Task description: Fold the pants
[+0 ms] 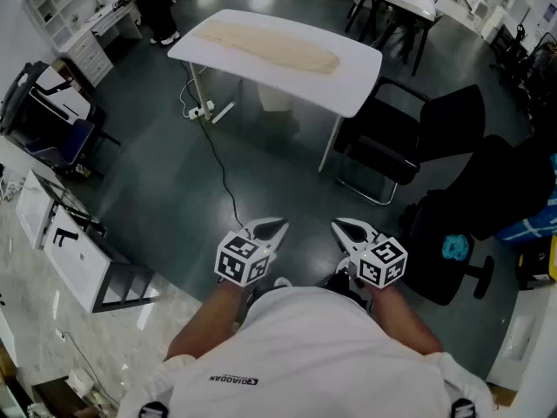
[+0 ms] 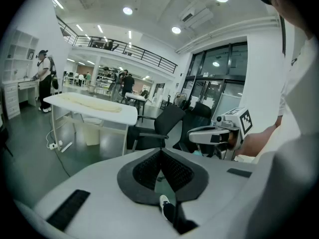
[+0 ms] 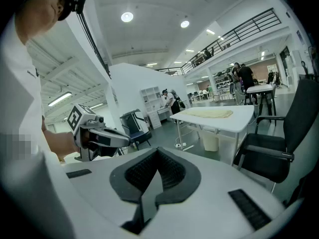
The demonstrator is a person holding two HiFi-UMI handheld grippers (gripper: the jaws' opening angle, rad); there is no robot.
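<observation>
1. Head view: left gripper point(image 1: 271, 229) and right gripper point(image 1: 346, 229), jaws together on nothing, carried side by side, probably idle until within reach.
2. Pants point(image 1: 271, 46): laid lengthwise on table point(image 1: 352, 90), well ahead of both grippers.

Person: white short-sleeved shirt point(image 1: 305, 347), one line of small black lettering point(image 1: 235, 378) on it, dark clips point(image 1: 153, 407) at both shoulders.

Left gripper point(image 1: 277, 227), right gripper point(image 1: 341, 227): white moulded shells tapering to pointed jaws.

Left marker cube point(image 1: 243, 260), right marker cube point(image 1: 383, 262): black-and-white square patterns.

Pads point(image 2: 147, 171): dark grey, mesh-textured.

Black ribbed strip point(image 2: 68, 209) inset in the shell.
</observation>
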